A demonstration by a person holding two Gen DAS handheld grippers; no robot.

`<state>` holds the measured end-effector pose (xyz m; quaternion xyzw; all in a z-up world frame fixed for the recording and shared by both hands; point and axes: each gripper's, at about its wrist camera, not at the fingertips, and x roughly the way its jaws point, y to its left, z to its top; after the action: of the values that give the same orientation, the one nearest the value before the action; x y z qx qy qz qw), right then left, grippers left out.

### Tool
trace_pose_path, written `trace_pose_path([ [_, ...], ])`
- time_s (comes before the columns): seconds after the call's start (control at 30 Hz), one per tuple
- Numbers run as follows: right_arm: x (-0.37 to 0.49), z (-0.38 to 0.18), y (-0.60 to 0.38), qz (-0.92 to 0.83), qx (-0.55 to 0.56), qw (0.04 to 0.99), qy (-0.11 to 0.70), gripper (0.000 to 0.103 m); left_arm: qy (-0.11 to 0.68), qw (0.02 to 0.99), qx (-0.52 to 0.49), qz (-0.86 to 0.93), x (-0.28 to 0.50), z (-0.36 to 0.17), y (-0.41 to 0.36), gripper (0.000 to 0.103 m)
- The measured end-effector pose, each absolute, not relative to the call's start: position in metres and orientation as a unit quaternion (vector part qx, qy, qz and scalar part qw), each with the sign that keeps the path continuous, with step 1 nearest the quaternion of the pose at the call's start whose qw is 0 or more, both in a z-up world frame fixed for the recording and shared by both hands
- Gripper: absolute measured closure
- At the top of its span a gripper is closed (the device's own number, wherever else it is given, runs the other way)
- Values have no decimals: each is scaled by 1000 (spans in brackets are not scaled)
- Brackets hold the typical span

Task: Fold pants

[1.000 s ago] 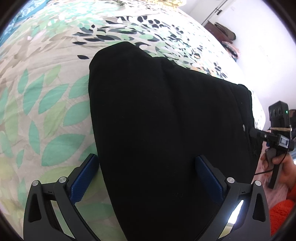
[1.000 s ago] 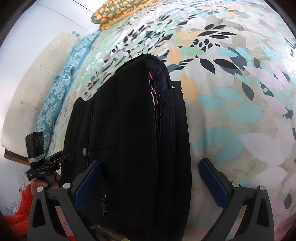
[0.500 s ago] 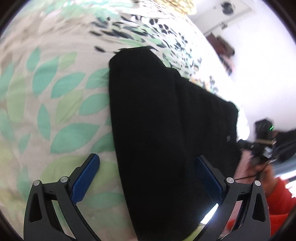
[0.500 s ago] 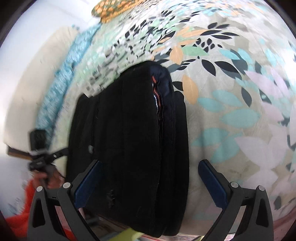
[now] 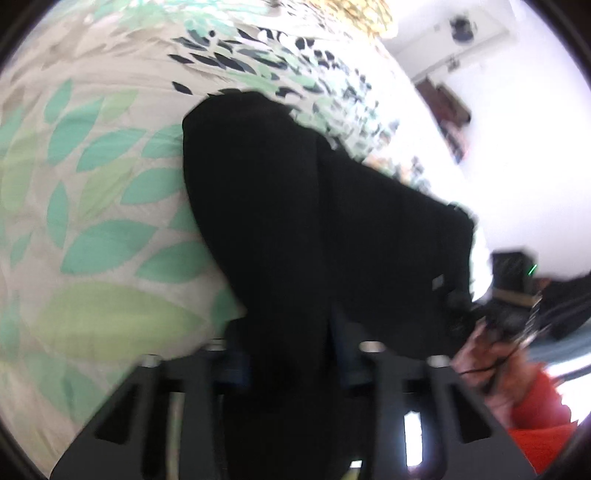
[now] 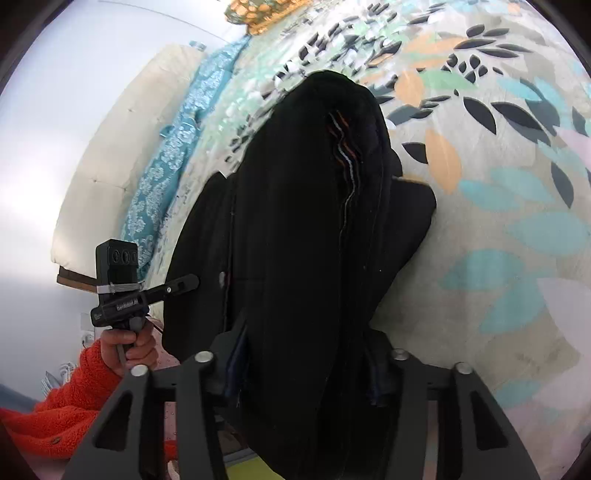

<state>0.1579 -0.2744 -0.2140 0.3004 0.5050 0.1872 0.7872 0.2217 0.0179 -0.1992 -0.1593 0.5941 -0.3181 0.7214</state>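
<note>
Folded black pants [image 5: 295, 221] lie on a leaf-print bedspread [image 5: 92, 221]. My left gripper [image 5: 291, 354] is at their near edge; its jaws are closing and the cloth is bunched tight between the pads. In the right wrist view the pants [image 6: 295, 240] show a striped waistband lining [image 6: 343, 147] at the far end. My right gripper [image 6: 306, 369] is closing on a thick gathered fold at the near edge, and the fabric fills the gap between its fingers. The picture from the left wrist is blurred.
The bedspread [image 6: 498, 221] stretches wide to the right of the pants. A cream headboard [image 6: 110, 166], a blue patterned strip [image 6: 177, 147] and an orange pillow [image 6: 258, 14] lie at the bed's far side. A hand [image 6: 129, 347] in an orange sleeve holds the other gripper's handle.
Both grippers went from wide open over the flat pants to closed in on the near edge, with the cloth now gathered between the pads. Both wrists rolled a little.
</note>
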Motion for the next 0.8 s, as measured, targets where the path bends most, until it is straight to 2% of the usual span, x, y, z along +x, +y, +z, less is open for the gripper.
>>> trace_pose_path([
  [0.07,156,-199,-268,197,296,799,484,63,580,736,-151,-315,216,-183,18,81],
  [0.23,173,-156,-267,221,276,828,436,64,533,768,-133,-330,221,-133,3,82],
  [0.47,276,-100,-296,204,234,866,393,64,460,821,-96,-323,310,-71,-35,82],
  [0.53,308,-103,-306,184,230,866,403,62,452,834,-81,-307,333,-74,-50,79],
  [0.6,327,-120,-317,152,230,858,434,53,469,840,-67,-264,353,-96,-61,58],
  [0.67,328,-148,-331,90,234,845,473,50,491,848,-38,-199,356,-126,-61,56],
  [0.73,305,-167,-346,48,239,844,478,49,501,846,-23,-179,341,-149,-50,56],
  [0.8,269,-179,-353,30,259,843,470,45,499,849,-9,-174,317,-160,-36,51],
])
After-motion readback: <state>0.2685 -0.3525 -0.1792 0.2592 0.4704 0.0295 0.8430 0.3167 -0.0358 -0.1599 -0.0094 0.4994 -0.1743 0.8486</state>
